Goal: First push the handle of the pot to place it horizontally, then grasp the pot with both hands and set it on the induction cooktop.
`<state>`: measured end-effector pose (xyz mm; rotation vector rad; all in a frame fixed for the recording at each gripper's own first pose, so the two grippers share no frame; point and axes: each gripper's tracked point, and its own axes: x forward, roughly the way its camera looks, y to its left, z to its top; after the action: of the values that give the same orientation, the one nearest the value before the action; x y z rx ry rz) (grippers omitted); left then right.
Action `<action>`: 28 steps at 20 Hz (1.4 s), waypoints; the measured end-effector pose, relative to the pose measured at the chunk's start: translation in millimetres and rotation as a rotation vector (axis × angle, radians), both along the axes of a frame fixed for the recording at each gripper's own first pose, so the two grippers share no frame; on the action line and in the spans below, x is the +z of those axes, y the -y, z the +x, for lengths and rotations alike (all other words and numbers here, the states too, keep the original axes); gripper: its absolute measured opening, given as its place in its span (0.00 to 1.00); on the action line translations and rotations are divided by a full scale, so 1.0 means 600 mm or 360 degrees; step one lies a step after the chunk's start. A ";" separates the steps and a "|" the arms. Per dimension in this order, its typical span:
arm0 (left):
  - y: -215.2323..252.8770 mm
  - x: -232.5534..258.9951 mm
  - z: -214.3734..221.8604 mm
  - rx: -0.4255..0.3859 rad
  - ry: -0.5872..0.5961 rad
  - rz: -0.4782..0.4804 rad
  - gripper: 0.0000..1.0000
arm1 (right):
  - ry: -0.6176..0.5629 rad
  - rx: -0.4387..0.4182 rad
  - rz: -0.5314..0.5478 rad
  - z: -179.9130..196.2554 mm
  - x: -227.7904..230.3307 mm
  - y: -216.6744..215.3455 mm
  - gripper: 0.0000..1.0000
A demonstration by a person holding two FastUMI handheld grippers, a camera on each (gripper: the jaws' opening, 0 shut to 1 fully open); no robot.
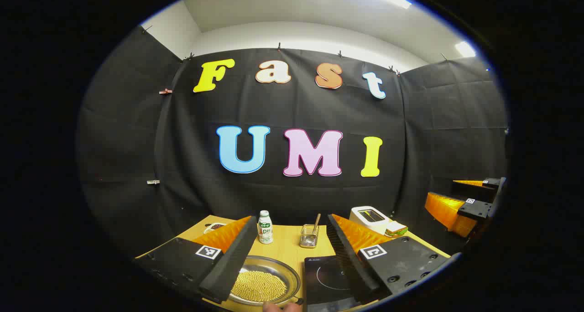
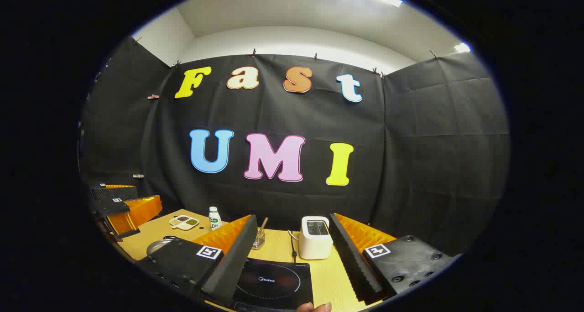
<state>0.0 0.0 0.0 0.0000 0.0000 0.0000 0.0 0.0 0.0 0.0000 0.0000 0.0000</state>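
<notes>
We are holding left gripper (image 1: pixel 285 252) and right gripper (image 2: pixel 289 257) spread wide, empty; risking spilling beads from pot (image 1: pixel 264 282) pushing handle.

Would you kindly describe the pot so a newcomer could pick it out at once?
Start at the wooden table and find the black induction cooktop near its front edge. The pot sits on the table right beside it: a shallow, round metal pan. Unlike anything nearby, it is filled with small yellow beads.
</notes>
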 end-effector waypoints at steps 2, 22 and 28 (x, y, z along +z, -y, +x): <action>0.002 0.002 -0.002 -0.0004 0.0005 0.0004 0.95 | 0.0000 0.0000 0.0009 0.000 -0.003 0.000 0.97; 0.004 -0.001 -0.019 -0.0007 0.0007 0.0008 0.95 | 0.0025 -0.0008 -0.0009 -0.007 -0.008 -0.001 0.97; 0.006 0.000 -0.020 -0.0030 0.0007 0.0004 0.95 | 0.0023 -0.0007 -0.0012 -0.009 -0.008 -0.001 0.98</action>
<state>-12.1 -3.5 -0.3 0.0024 -0.0043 -0.0188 -5.5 0.8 -5.0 -0.0074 -0.0142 -0.0044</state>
